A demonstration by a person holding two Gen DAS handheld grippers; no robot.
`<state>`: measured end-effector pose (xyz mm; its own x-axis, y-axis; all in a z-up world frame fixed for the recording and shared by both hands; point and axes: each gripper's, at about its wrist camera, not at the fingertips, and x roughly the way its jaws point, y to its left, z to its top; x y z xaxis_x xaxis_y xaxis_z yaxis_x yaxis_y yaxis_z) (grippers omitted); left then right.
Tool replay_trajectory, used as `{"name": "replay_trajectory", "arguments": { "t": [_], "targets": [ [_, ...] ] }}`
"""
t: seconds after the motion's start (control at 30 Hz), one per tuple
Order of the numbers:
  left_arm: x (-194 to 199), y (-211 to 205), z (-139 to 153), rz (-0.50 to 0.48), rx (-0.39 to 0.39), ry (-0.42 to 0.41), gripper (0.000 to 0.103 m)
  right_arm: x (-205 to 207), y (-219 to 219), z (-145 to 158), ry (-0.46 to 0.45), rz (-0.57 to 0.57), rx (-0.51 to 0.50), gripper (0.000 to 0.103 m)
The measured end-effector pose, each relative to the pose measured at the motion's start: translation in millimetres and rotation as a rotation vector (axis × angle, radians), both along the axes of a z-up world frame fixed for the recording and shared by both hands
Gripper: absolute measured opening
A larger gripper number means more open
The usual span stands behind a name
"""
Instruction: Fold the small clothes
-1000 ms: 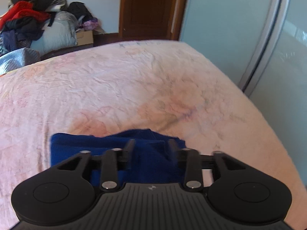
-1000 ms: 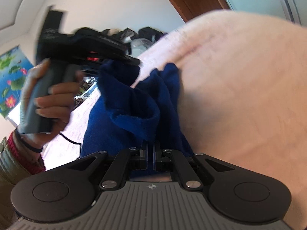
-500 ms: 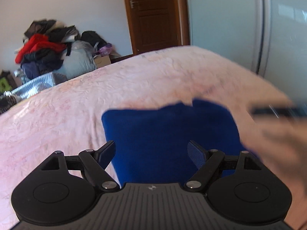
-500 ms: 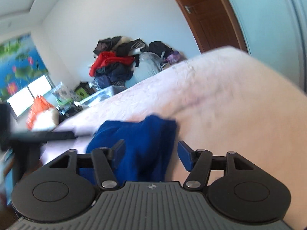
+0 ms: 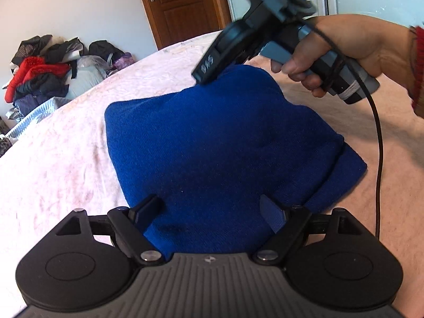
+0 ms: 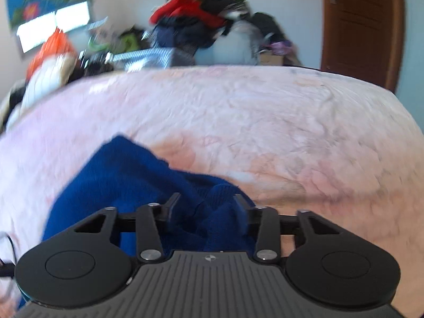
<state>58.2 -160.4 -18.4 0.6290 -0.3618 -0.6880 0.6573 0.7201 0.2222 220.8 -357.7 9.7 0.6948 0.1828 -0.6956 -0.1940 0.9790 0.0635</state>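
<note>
Grippers: two. Left gripper (image 5: 209,209) nearest in left wrist view, jaws wide, nothing pinched, hovering over near edge of blue knit garment (image 5: 220,143). One garment only, folded flat on pink bedspread (image 5: 53,175), spreading from 6 o'clock up toward 12. Right gripper (image 5: 205,75) at 1 o'clock, tip at or just over garment's far corner, contact unclear; gripped by one hand (image 5: 347,50), black cable (image 5: 377,143) hanging down at 3 o'clock.

Right wrist view, blurred: right gripper (image 6: 205,206) jaws narrowing, bunched blue cloth (image 6: 132,175) between fingers, pads not seen pressing on it. Garment fills 6 to 9 o'clock.

Open bedspread (image 6: 265,122) wide at 12 to 3 o'clock, bed edge curving off at 3. Beyond far edge: one clothes pile (image 6: 206,18) at 12, one brown door (image 6: 363,26) at 2, one window (image 6: 53,26) at 10.
</note>
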Motion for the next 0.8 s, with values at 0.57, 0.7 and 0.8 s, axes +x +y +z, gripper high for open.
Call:
{"name": "replay_trajectory", "arguments": {
  "t": [0.57,0.7,0.8],
  "targets": [
    [14.5,28.8,7.9,0.064,-0.129,0.097,0.084,-92.1,-33.8,23.6,-0.226,-0.309,0.119,0.049],
    [24.5,43.1,11.5,0.128,-0.191,0.143,0.084,-156.4,-38.2,24.9,-0.188,-0.259,0.262,0.059],
    [28.6,47.1,15.0,0.174,-0.213,0.15,0.084,-183.0,-28.4,16.0,-0.149,-0.192,0.287,0.059]
  ]
}}
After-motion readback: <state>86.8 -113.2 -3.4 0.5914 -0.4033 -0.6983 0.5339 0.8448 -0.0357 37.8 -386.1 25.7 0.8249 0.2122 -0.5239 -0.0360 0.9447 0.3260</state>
